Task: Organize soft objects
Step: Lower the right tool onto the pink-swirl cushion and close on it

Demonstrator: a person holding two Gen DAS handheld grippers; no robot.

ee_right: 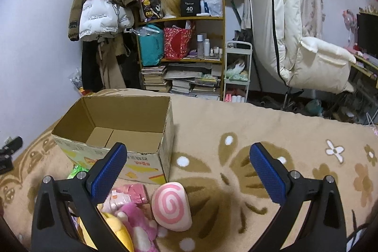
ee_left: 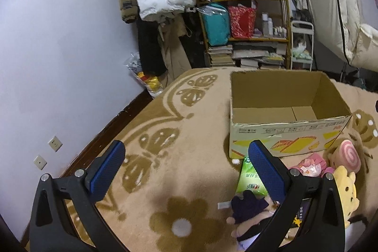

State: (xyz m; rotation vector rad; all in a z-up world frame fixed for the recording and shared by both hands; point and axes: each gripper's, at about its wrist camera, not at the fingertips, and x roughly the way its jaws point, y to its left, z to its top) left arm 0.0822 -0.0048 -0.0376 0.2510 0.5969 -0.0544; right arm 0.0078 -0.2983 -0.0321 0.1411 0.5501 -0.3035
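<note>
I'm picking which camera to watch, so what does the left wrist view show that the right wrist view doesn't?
Only the left wrist view shows the dark-haired doll, most of the green packet and the wall sockets.

Only the right wrist view shows the pink plush and the whole white chair.

Both share the empty cardboard box, the swirl cushion, the yellow plush and the shelf. Each tool, left and right, is open.

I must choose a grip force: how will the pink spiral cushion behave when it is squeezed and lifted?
The pink spiral cushion looks plush and rounded, so it probably compresses and could slip from the open right gripper. It seems light for its size. Lying flat on the blanket, it should not roll.
</note>
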